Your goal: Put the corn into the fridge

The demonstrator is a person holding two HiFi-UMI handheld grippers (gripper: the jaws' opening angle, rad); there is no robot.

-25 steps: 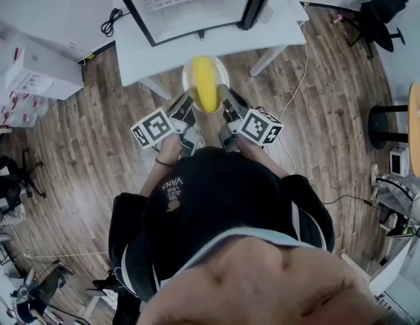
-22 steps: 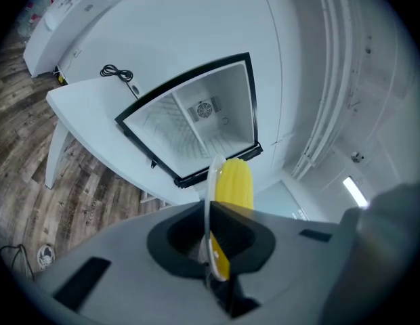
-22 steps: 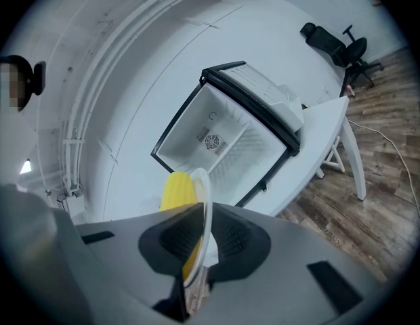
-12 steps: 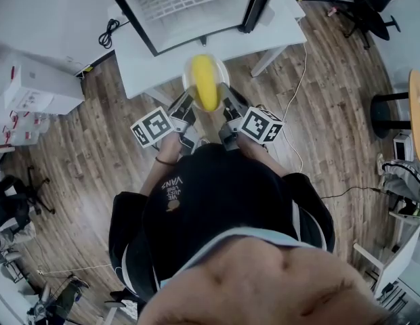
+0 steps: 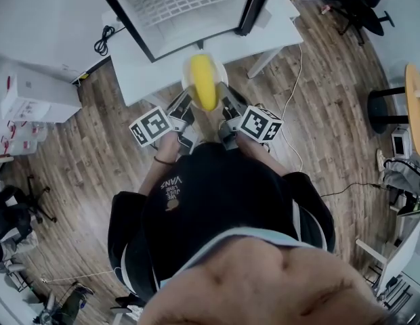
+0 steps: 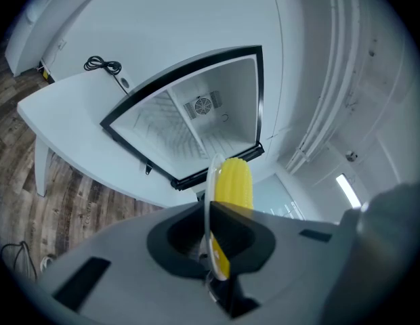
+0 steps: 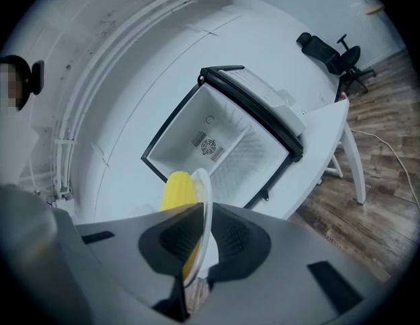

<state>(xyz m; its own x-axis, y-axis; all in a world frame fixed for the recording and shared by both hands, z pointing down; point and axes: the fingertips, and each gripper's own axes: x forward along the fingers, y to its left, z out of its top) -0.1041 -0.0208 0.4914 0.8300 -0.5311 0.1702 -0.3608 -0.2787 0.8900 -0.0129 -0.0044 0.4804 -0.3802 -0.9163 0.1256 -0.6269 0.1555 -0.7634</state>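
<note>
Now we carry the corn (image 5: 202, 81) nearer the open fridge (image 5: 179, 9), left gripper (image 5: 183, 105) and right gripper (image 5: 227, 105) jaws clamped on its plate (image 5: 186, 80).

An office or lab room: wood-look floor (image 5: 81, 161), white table (image 5: 271, 39) carrying an open mini fridge (image 5: 176, 9), swivel chair (image 5: 364, 5), stacked white boxes (image 5: 34, 93).

Your corn (image 5: 203, 81) reads bright yellow against the white plate (image 5: 222, 76), and the cubes on your left hand-held gripper (image 5: 185, 102) and right hand-held gripper (image 5: 227, 103) show black-and-white square markers. The fridge (image 5: 190, 5) is white inside with a black frame, and the bench (image 5: 139, 73) is white too. The floor (image 5: 81, 154) is brown wood-grain planks, and your shirt (image 5: 217, 202) is black.
</note>
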